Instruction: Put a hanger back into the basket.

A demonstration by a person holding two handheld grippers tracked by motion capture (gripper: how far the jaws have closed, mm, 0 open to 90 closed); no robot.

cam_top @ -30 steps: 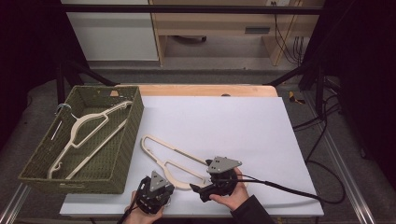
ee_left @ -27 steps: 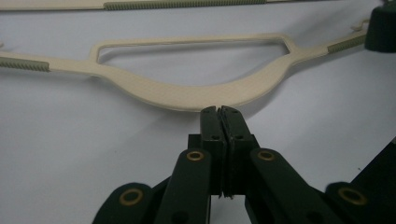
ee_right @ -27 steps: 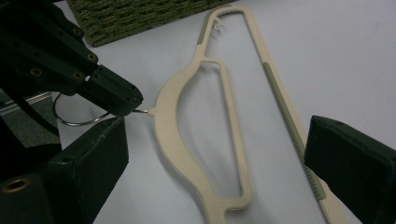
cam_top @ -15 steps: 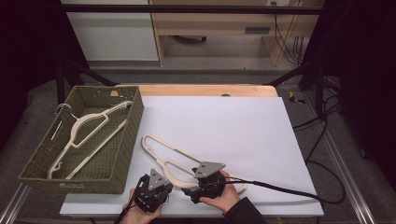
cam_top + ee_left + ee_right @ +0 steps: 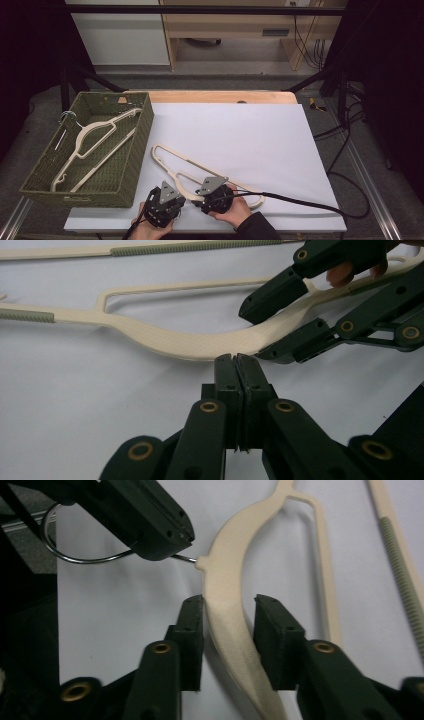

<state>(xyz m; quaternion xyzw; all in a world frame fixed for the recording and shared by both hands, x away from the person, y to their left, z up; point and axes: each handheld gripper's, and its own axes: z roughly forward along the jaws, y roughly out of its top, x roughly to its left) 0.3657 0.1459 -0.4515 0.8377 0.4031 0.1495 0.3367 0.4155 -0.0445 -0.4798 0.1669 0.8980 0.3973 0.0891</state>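
Observation:
A cream plastic hanger (image 5: pixel 165 161) lies flat on the white table top, near the front edge. My right gripper (image 5: pixel 200 193) is open. Its pads stand on either side of the hanger's curved shoulder (image 5: pixel 227 565), one pad close to it and the other a little apart. My left gripper (image 5: pixel 176 196) is shut, with its tips (image 5: pixel 237 358) at the hanger's neck (image 5: pixel 200 346). In the right gripper view, the wire hook (image 5: pixel 75 555) runs in under the left gripper (image 5: pixel 172 542), which seems closed on the hook's stem. In the left gripper view, the right gripper (image 5: pixel 255 333) straddles the shoulder.
A green woven basket (image 5: pixel 137 150) stands at the left and holds a second cream hanger (image 5: pixel 95 134). A black cable (image 5: pixel 300 202) trails right from the right gripper across the front of the table. A wooden strip (image 5: pixel 220 96) borders the far edge.
The right gripper has slid left toward the left gripper, and its jaws now straddle the hanger's shoulder. The left gripper has stayed almost still.

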